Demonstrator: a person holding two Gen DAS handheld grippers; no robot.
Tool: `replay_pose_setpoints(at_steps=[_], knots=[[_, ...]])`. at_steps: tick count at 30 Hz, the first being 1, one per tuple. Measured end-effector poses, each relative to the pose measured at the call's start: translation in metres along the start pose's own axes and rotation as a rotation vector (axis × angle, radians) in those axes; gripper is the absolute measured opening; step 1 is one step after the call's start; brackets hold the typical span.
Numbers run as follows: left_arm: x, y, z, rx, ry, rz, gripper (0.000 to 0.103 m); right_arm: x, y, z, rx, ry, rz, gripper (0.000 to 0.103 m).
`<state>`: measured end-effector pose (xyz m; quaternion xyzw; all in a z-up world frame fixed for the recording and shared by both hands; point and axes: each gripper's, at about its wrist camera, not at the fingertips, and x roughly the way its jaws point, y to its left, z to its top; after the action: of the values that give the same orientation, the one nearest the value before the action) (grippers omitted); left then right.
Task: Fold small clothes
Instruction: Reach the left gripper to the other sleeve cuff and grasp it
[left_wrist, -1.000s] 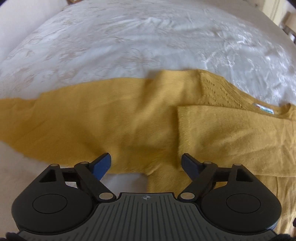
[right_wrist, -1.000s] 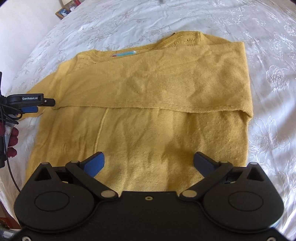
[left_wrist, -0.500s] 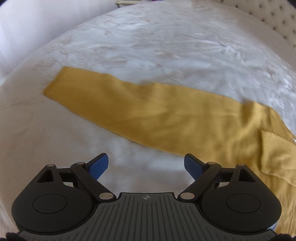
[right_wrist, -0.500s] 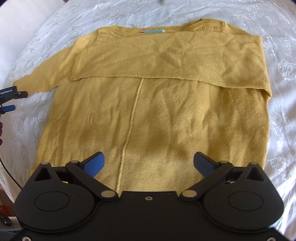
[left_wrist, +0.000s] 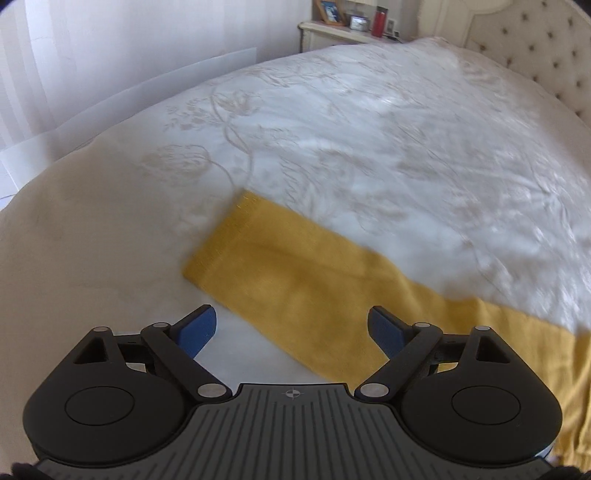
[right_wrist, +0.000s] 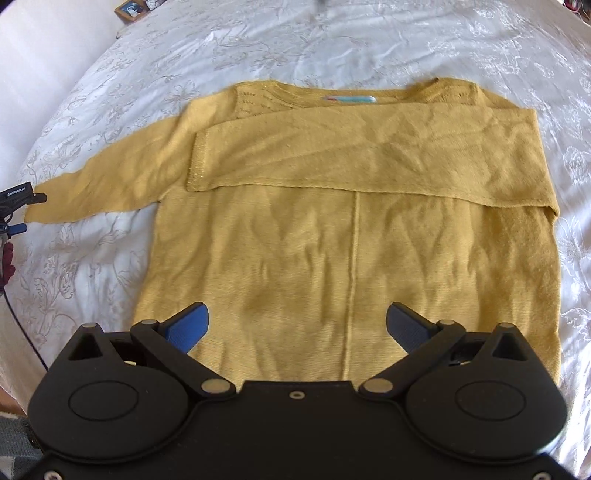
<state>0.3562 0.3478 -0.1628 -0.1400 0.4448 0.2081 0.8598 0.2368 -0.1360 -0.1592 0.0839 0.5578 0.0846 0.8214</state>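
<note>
White embroidered bedspread (right_wrist: 369, 40) fills both views. Low in the right wrist view, the right gripper (right_wrist: 297, 325) hovers with jaws wide and nothing between them, above the hem of the mustard sweater (right_wrist: 354, 258). One sleeve lies folded across its chest; the other stretches to mid-left, where the left gripper (left_wrist: 291, 328), jaws spread and empty, hangs over the cuff (left_wrist: 221, 240).

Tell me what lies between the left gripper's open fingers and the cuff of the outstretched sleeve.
Left wrist view: nothing but the sleeve's own yellow knit and bare white bedspread; the left gripper is open above them.
</note>
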Motion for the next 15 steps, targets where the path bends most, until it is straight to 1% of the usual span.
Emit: replay_pose_setpoints(at_steps=[3,7,11,13,14,15], knots=[[0.019,0.015,0.007,-0.035,0.025,0.008,0.089,0.001,0.012,0.003,-0.014,0.003,-0.004,0.103],[0.035,0.029,0.008,-0.097,0.033,-0.022,0.089,0.004,0.023,0.008,-0.021,0.015,-0.011,0.103],[0.042,0.032,0.005,-0.098,0.017,-0.034,0.088,0.012,0.030,0.013,-0.010,0.044,-0.011,0.103],[0.040,0.032,0.004,-0.090,0.008,-0.020,0.078,0.016,0.033,0.015,-0.017,0.058,-0.013,0.103],[0.039,0.032,0.005,-0.087,-0.001,-0.012,0.061,0.018,0.035,0.015,-0.024,0.065,-0.014,0.103],[0.037,0.033,0.005,-0.086,-0.015,-0.014,0.035,0.019,0.037,0.016,-0.032,0.071,-0.014,0.103]])
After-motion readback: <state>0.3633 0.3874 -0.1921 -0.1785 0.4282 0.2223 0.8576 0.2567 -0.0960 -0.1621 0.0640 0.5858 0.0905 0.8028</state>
